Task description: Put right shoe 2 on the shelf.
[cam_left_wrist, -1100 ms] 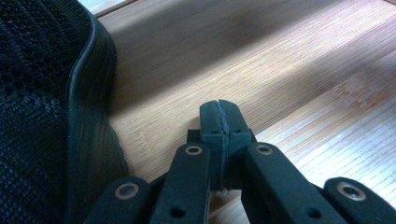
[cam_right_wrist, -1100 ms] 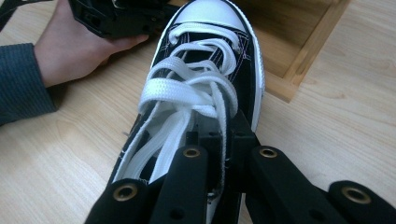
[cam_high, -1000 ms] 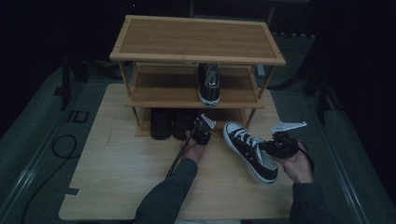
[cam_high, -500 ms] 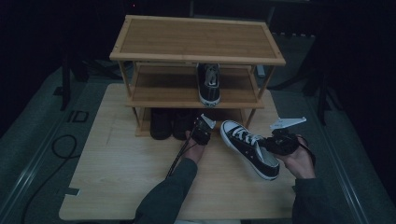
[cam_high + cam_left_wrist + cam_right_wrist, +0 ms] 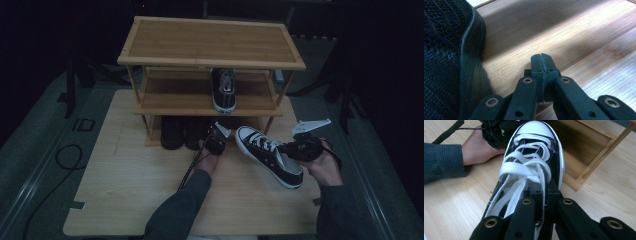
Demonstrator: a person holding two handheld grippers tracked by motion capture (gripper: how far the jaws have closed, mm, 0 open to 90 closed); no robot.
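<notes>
A black-and-white lace-up sneaker [image 5: 270, 155] lies on the wooden table [image 5: 125, 190] at the right, toe toward the shoe rack [image 5: 210, 42]. My right gripper [image 5: 296, 149] is shut on the sneaker's [image 5: 531, 165] collar by the laces, with the jaws [image 5: 541, 192] pinching the opening's edge. A matching sneaker [image 5: 223, 90] stands on the rack's middle shelf. My left gripper [image 5: 216, 142] rests in front of the bottom shelf; its jaws [image 5: 541, 62] are shut with nothing between them, just beside a black mesh shoe [image 5: 446, 62].
Two dark shoes [image 5: 172, 132] sit side by side on the rack's bottom shelf. The rack's right leg [image 5: 596, 160] stands close to the sneaker's toe. The left gripper's cable [image 5: 190, 167] trails along the forearm. A loose cable [image 5: 60, 155] lies on the floor at left.
The right gripper has carried the sneaker slightly forward, toe closer to the rack. The left gripper has stayed in place.
</notes>
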